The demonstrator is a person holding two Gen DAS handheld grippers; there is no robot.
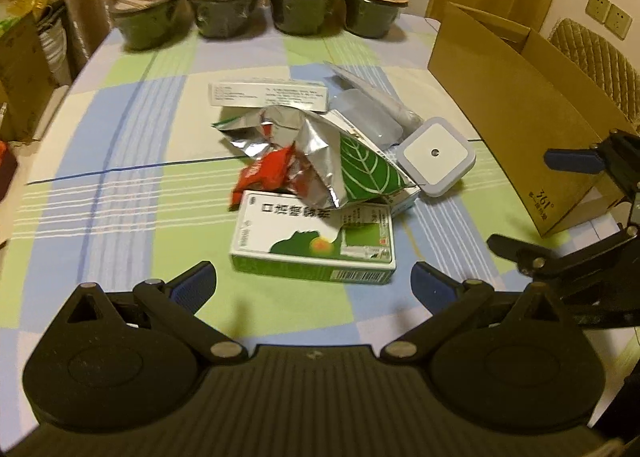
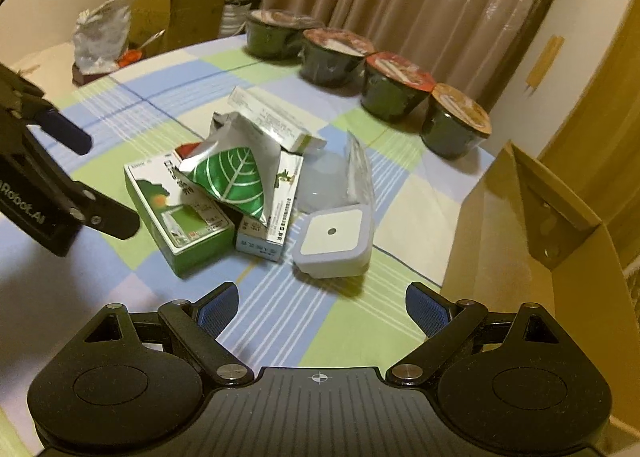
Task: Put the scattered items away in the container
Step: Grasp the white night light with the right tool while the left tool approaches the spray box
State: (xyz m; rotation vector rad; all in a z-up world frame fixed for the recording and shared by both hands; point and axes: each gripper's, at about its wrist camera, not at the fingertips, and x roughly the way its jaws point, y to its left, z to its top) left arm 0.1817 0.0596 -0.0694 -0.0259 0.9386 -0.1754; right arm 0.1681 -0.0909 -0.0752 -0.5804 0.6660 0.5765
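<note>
On the checked-cloth counter (image 1: 120, 145), your left tongs (image 1: 314, 285) and right tongs (image 2: 322, 307) both gape empty before the heap, so start by closing on the green-and-white cardboard medicine box (image 1: 316, 245), then carry it right into the open brown cardboard carton (image 1: 516, 105).

My left wrist camera looks low and forward across the checked tablecloth (image 1: 120, 177), close to the green medicine box (image 1: 316, 241), facing the row of instant noodle bowls (image 1: 256, 5). My right wrist camera sits just as low but angled leftward, nearest the white square night light (image 2: 332, 243). Both share the central pile, the bowls and the cardboard box (image 1: 516, 105)
</note>
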